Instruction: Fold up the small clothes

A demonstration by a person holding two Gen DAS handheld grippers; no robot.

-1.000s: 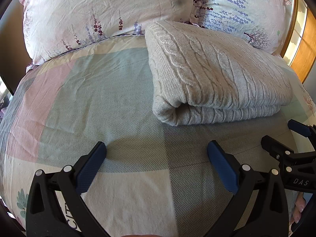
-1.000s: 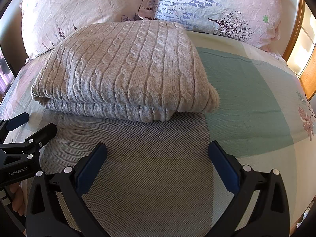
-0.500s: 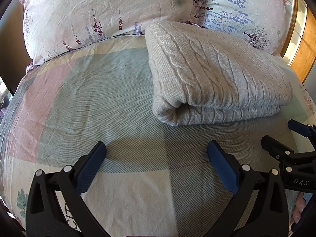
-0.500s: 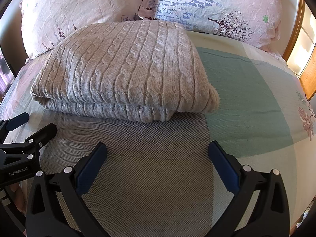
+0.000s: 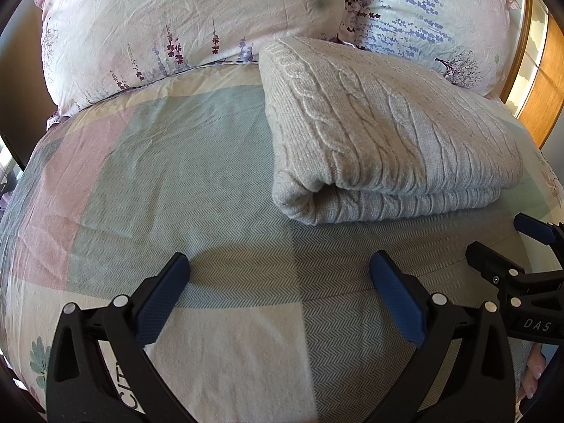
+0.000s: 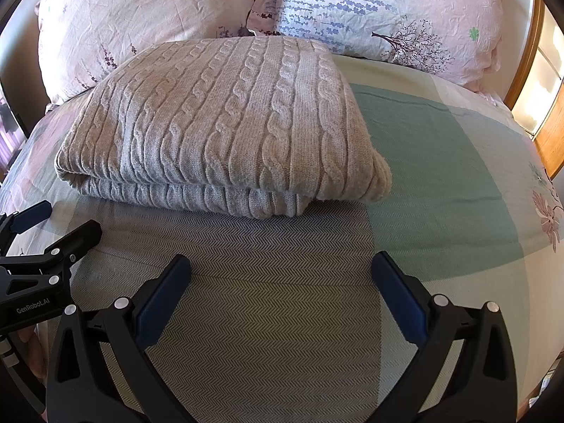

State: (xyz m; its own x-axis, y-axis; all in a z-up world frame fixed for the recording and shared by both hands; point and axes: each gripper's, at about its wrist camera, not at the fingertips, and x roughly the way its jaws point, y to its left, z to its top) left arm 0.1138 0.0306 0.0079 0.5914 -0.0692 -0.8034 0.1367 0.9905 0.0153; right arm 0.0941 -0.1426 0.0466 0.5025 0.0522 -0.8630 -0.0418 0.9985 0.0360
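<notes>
On inspection, the grey cable-knit sweater (image 6: 225, 123) lay folded into a compact rectangle on the bed (image 6: 440, 162), toward the head edge and just in front of the two floral pillows (image 5: 197, 24), its rolled fold facing the near edge. The left gripper (image 5: 280, 296) hovered over the bedspread short of the sweater, its jaws spread wide and holding nothing; the right gripper (image 6: 282, 296) stood likewise, parted and empty, just beside its partner. Neither touched the garment. By my assessment the fold was complete or very nearly so, and the step in hand was a final check or tidy. To do it well, the lower layer's ribbed hem, which showed slightly proud of the upper layer along the near side, would merit squaring: approach low, pinch only the protruding edge, and draw it in without lifting the top layer or dragging the bundle across the bedspread. Knit of this weight is likely to slump if lifted from one corner, so both grippers should act together. The far side against the pillows was not visible, so its alignment could not be confirmed. Compared with the frames of half a second and a second earlier, nothing had shifted: sweater, grippers and jaw spread were all unchanged.
</notes>
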